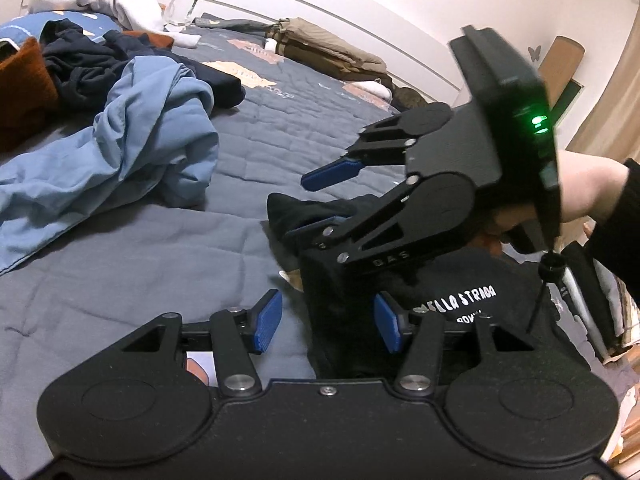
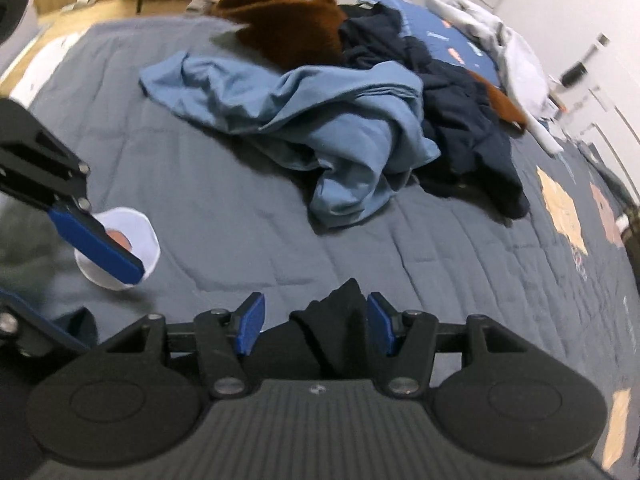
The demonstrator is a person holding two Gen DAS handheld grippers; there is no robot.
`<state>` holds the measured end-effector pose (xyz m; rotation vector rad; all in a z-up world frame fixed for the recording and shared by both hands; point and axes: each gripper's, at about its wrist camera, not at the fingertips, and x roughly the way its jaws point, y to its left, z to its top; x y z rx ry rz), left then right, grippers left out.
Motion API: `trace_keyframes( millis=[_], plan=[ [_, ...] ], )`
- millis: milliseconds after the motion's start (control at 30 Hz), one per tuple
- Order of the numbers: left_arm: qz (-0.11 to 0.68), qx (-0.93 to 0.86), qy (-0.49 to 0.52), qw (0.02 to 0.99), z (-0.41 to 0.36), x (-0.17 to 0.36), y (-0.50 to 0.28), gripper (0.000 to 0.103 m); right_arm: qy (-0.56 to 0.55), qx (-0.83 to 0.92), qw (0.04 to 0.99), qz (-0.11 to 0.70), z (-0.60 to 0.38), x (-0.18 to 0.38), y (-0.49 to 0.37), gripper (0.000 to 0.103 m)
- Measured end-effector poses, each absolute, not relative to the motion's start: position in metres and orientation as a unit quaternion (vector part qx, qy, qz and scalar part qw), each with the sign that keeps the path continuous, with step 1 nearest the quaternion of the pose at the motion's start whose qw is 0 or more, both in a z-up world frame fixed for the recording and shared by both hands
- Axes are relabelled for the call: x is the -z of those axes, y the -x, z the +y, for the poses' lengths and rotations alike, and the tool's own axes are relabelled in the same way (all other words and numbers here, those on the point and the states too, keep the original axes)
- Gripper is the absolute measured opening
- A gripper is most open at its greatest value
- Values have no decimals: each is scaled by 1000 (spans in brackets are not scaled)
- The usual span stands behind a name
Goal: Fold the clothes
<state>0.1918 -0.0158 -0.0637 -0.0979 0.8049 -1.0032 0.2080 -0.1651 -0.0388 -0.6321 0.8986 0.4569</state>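
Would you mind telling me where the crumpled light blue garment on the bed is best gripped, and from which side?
I would grip the light blue garment at its flat, thin end trailing onto the bare quilt, away from the dark clothes heaped against it. Come from the open quilt side: that end lies free, while the bunched middle would probably give several layers.

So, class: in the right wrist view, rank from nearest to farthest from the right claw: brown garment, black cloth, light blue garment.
1. Black cloth, between the right claw's fingers.
2. Light blue garment, mid-bed ahead.
3. Brown garment, behind it, at the far edge.
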Motion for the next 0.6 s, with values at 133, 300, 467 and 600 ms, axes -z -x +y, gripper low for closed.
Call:
trace_keyframes(
  millis=[133, 300, 467, 600],
  plan=[
    [379, 465, 48, 799, -15, 65, -194, 51, 343, -229, 804, 429, -160, 48, -214, 51],
    [384, 465, 47, 797, -18, 69, -194, 52, 350, -238, 792, 439, -158, 52, -220, 22],
    [396, 473, 67, 784, -33, 84, -194, 52, 296, -225, 820, 435, -167, 40, -224, 18],
    [416, 481, 74, 768, -50, 95, -195, 52, 231, -204, 842, 442, -182, 33, -230, 18]
  ],
)
